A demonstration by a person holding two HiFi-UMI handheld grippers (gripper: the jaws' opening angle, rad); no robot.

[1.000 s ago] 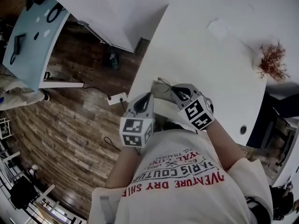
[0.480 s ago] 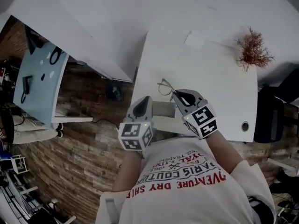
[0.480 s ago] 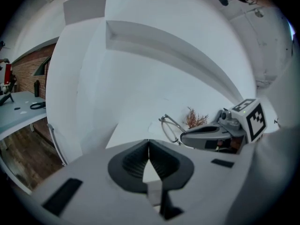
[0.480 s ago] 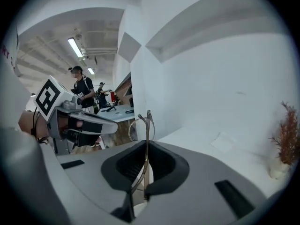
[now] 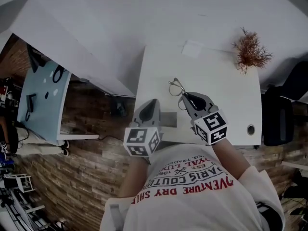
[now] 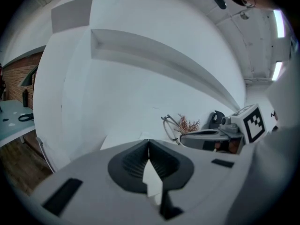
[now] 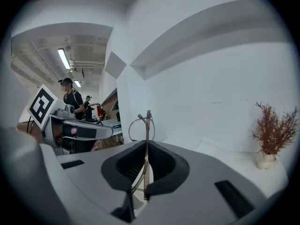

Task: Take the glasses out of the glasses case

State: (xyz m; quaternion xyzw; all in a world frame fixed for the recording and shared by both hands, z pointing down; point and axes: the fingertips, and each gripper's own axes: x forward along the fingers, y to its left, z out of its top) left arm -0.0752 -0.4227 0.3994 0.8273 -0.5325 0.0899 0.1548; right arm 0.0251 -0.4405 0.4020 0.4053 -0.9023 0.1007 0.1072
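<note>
Seen from the head, the grey glasses case (image 5: 168, 120) shows only as a strip between the left claw (image 5: 153, 101) and the right claw (image 5: 183, 96), and its opening is out of sight. The thin wire-framed glasses (image 5: 176, 87) vanish at one end into the right claw. A pale flat patch (image 5: 192, 47) on the white bench (image 5: 221, 90) is too faint to name.

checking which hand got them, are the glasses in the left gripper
No, the glasses are pinched in the right gripper, while the left gripper is shut on nothing.
</note>
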